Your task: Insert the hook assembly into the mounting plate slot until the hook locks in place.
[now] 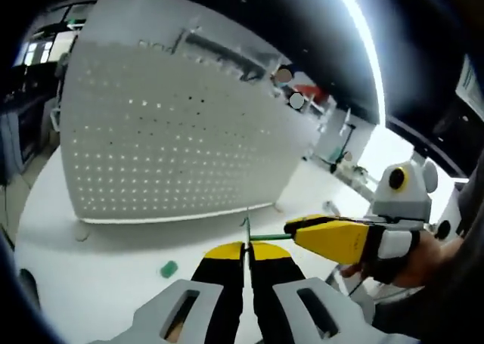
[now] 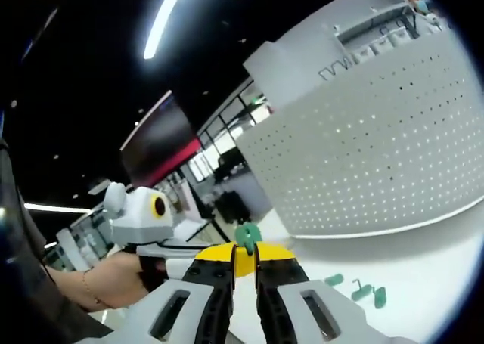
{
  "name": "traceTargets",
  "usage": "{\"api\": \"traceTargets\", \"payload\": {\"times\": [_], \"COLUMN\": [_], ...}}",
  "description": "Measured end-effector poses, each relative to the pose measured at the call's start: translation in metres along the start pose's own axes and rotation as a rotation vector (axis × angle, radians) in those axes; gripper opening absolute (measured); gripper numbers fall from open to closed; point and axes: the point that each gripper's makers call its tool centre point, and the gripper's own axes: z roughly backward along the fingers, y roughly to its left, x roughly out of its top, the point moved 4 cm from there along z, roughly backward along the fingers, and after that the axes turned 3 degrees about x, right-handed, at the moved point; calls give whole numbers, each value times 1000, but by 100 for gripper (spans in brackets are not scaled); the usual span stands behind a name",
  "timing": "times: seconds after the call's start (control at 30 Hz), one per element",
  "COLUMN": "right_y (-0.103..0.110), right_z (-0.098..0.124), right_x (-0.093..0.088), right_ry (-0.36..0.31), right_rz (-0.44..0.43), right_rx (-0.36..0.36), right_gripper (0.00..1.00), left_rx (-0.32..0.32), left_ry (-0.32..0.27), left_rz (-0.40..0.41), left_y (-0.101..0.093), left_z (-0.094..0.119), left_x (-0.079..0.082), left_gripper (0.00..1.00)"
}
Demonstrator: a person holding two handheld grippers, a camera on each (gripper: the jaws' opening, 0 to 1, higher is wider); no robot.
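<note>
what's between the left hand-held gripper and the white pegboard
In the left gripper view, bare white table separates the left hand-held gripper from the pegboard; a small green piece lies off to the side.

We saw the green hook assembly (image 1: 257, 237) held level before the upright white perforated mounting plate (image 1: 174, 132), apart from it.
</note>
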Motion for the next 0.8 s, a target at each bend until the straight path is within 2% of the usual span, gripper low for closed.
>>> {"api": "traceTargets", "payload": {"times": [0.1, 0.23, 0.37, 0.53, 0.63, 0.7, 0.8], "right_y": [2, 5, 1, -3, -1, 1, 3], "right_z": [-3, -4, -3, -1, 0, 0, -2], "right_x": [-1, 1, 4, 7, 9, 13, 13], "right_ry": [9, 1, -12, -21, -33, -47, -37], "right_rz": [3, -14, -55, -78, -103, -132, -153], "right_rx": [10, 24, 24, 20, 40, 59, 73], "right_gripper": [12, 14, 11, 9, 9, 9, 6], "left_rx": [-16, 4, 3, 5, 0, -27, -17], "left_ry": [-18, -23, -41, -55, -74, -93, -102], "left_rz": [-6, -136, -182, -219, -246, -248, -256], "left_y": [-4, -8, -12, -15, -17, -20, -21], "left_z": [1, 2, 4, 6, 7, 8, 8], "left_x": [3, 6, 10, 14, 18, 19, 20], "left_gripper": [1, 1, 1, 1, 1, 1, 1]}}
